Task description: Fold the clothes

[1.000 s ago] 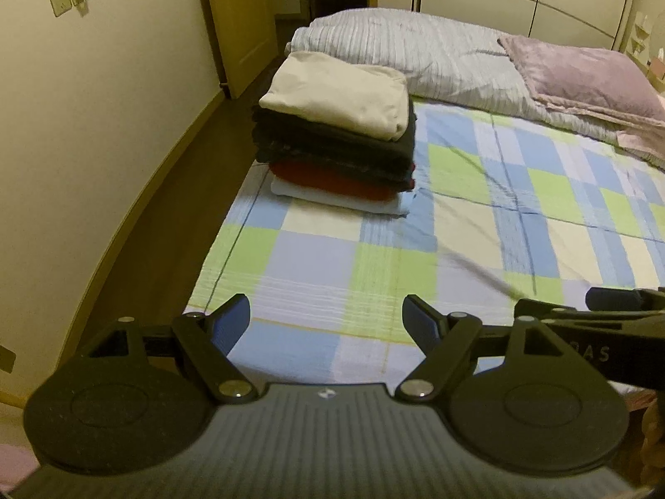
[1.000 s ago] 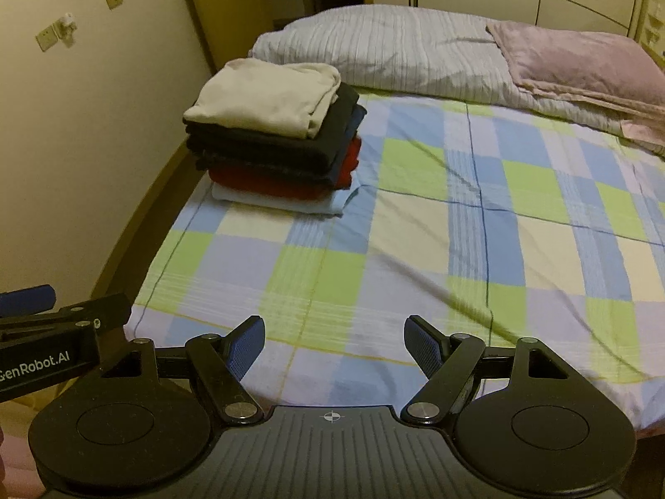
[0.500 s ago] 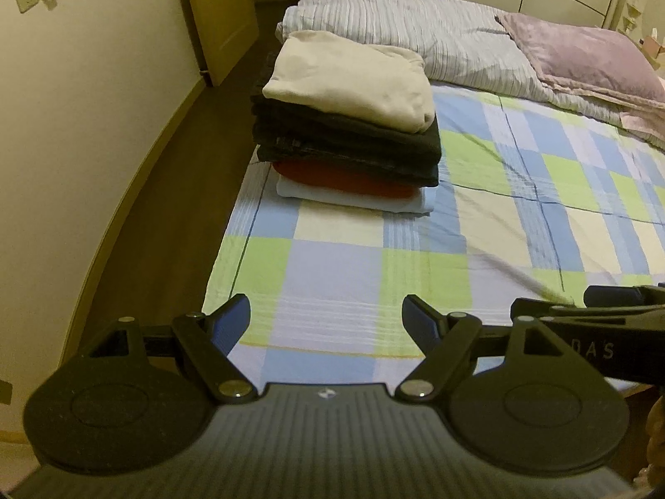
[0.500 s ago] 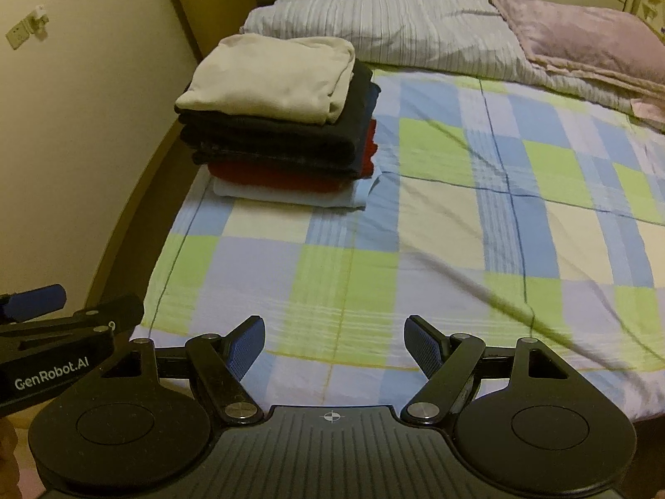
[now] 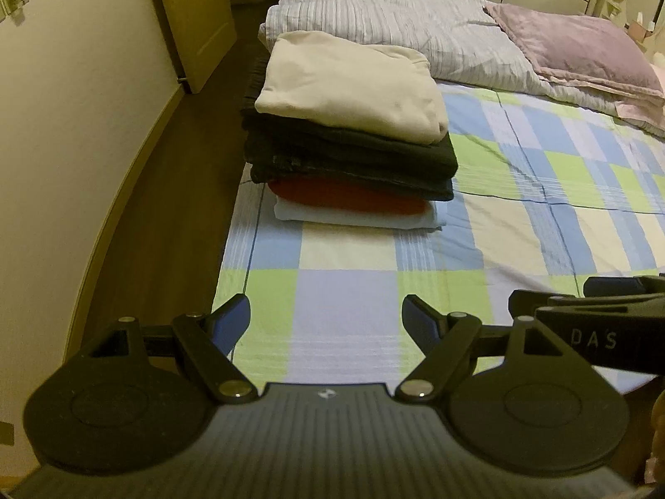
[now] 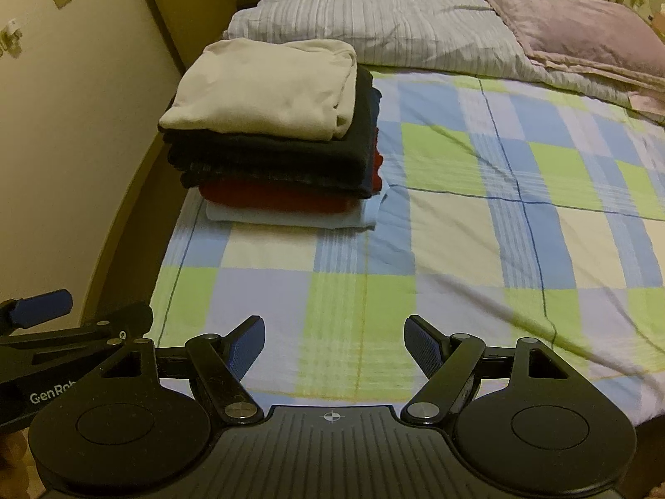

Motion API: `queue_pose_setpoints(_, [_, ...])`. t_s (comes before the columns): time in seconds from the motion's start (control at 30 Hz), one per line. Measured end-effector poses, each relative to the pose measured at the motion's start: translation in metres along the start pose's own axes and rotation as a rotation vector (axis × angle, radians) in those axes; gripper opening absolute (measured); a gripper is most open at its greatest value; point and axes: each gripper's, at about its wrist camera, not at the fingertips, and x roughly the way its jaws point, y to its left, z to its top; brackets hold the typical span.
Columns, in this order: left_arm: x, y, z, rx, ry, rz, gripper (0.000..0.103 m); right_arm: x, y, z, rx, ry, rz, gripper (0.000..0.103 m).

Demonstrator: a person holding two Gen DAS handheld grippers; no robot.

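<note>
Folded stack waiting at the bed's left edge

Clothes (image 5: 349, 141) sat in one neat pile on the bed (image 5: 540, 224), close against its left edge and just short of the striped pillow (image 5: 386, 16) at the head. A cream garment (image 6: 266, 89) lay on top, dark pieces beneath it, then a red one (image 6: 282, 199) and a pale blue one (image 6: 291, 218) at the bottom. Every layer looked squared and flat, with edges roughly aligned. No loose garment showed on the checked sheet.

Both tongs were spread wide and held nothing: the left gripper (image 5: 326, 318) and the right gripper (image 6: 334, 337) hovered side by side over the foot edge, well apart from the pile. Folding seemed finished, or between items; the next move would likely call for fetching another garment from out of view.
</note>
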Motion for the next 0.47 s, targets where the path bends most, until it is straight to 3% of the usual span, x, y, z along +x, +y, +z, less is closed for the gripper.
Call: queue_pose_setpoints(0.47, [0.024,0.02,0.019,-0.024,-0.041,-0.004,0.078,0.028,0.018,0.025,-0.03,-0.013,0.008,0.077])
